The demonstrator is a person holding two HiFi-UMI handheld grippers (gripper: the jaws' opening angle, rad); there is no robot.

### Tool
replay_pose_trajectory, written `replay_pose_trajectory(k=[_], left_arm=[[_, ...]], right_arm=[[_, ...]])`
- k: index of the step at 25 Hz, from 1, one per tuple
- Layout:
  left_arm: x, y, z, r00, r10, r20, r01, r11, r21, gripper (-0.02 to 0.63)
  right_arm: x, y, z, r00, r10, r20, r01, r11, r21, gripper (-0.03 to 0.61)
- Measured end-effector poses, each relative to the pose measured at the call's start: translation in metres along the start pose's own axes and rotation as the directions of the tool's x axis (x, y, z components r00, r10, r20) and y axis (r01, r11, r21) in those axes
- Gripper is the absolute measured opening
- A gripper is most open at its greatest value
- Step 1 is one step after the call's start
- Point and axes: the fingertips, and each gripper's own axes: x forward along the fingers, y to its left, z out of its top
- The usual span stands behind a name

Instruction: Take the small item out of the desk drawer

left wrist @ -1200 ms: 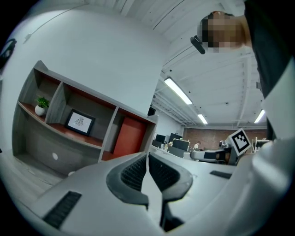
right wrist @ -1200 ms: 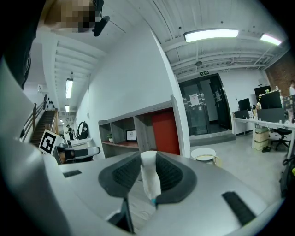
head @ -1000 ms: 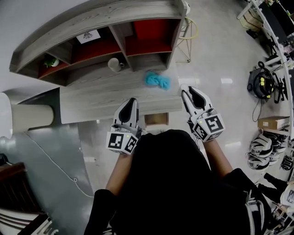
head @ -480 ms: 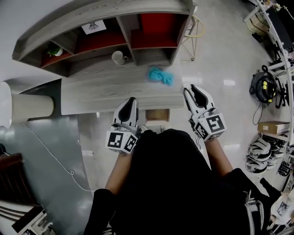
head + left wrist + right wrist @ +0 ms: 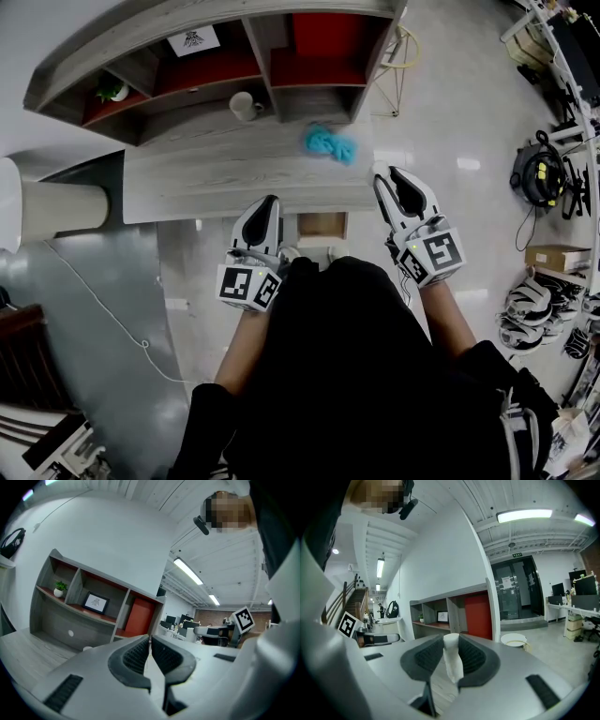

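r gripper (image 5: 451, 644) clamped on small white item (image 5: 452, 663), item upright btwn the pads. l gripper (image 5: 150, 641) clenched, pads together, nothing in it. head view: both grippers at near edge of desk (image 5: 216, 178), l gripper left, r gripper right. drawer (image 5: 322, 225) pulled out btwn them, just under desk's near edge. blue cloth (image 5: 330, 143) on desk, far of r gripper. white cup (image 5: 246, 105) by shelf unit (image 5: 187, 37) at far side.

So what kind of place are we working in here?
Looks like an open-plan office or lab: a grey desk with a shelf unit, rows of monitors behind, and glass doors under strip lights.
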Motion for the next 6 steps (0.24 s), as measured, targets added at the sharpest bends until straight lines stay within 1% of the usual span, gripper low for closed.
replay_pose_trajectory(k=[6], left_arm=[[-0.009,0.008,-0.005,1.0,0.004,-0.002,-0.004,1.0,-0.005,0.021]], right_arm=[[0.003,0.013,-0.01,1.0,0.004,-0.022,-0.004,1.0,-0.006,0.098]])
